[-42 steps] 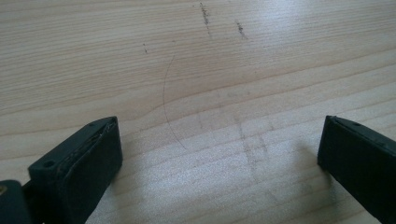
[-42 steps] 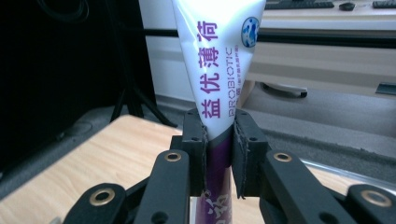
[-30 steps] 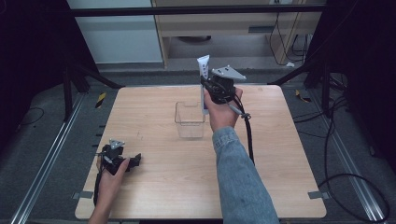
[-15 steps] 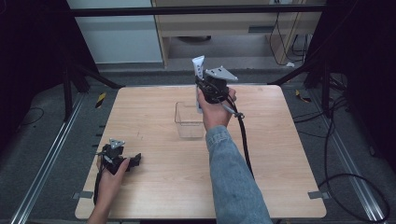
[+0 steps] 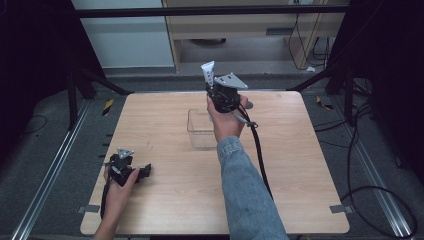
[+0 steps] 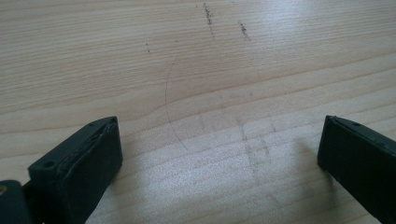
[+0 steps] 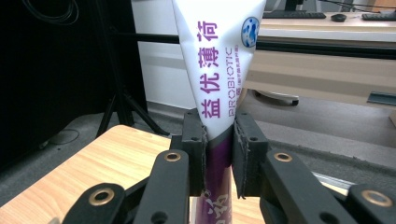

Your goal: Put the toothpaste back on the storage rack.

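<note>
Toothpaste tube (image 7: 219, 70), white with purple lettering and the word PROBIOTIC, stands upright between the jaws of the right gripper (image 7: 219, 154), whose pads pinch it on both sides near its purple lower part. In the high view the tube (image 5: 208, 74) sticks up above the right gripper (image 5: 220, 95), held in the air over the far middle of the table (image 5: 300, 165), just above and behind a clear box (image 5: 201, 127). The box stands on the tabletop, near its centre, and is see-through with nothing visible inside. The right hand (image 5: 227, 120) wraps the gripper's body, the denim sleeve (image 5: 247, 195) runs down to the near edge, and a black cable (image 5: 260, 155) trails from the gripper across the wood.

The left gripper (image 5: 142, 171) lies low at the near left part of the table, in the left hand (image 5: 117, 187), well apart from the box and the tube. In its own view its jaws stand spread wide with bare, faintly scuffed wood (image 6: 210, 93) between them and nothing in their grasp.
</note>
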The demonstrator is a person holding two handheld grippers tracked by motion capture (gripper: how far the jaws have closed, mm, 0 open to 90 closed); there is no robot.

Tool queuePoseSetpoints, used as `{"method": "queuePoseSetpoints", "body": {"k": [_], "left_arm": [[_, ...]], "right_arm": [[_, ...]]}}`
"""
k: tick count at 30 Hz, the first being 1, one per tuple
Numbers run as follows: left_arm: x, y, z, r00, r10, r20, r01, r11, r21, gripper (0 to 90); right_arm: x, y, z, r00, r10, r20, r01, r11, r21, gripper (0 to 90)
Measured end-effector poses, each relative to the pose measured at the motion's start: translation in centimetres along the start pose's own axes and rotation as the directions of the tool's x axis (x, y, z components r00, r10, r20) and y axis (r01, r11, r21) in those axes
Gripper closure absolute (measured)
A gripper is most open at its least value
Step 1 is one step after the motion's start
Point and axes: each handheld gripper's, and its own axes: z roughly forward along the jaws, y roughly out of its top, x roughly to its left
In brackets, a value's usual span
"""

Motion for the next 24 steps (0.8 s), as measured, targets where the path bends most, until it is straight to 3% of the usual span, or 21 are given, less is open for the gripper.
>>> {"method": "queuePoseSetpoints", "body": {"k": [14, 24], "left_arm": [[0.0, 0.0, 0.0, 1.0, 0.002, 0.001, -0.002, 1.0, 0.001, 0.0], [0.0, 0.0, 0.0, 1.0, 0.003, 0.001, -0.003, 1.0, 0.002, 0.0]], "right_arm": [[1.2, -1.6, 1.5, 0.9997, -0.004, -0.025, 0.004, 1.0, 0.026, 77.0], [1.4, -3.5, 2.6, 0.9999, -0.005, -0.013, 0.006, 0.998, 0.061, 76.9]]}}
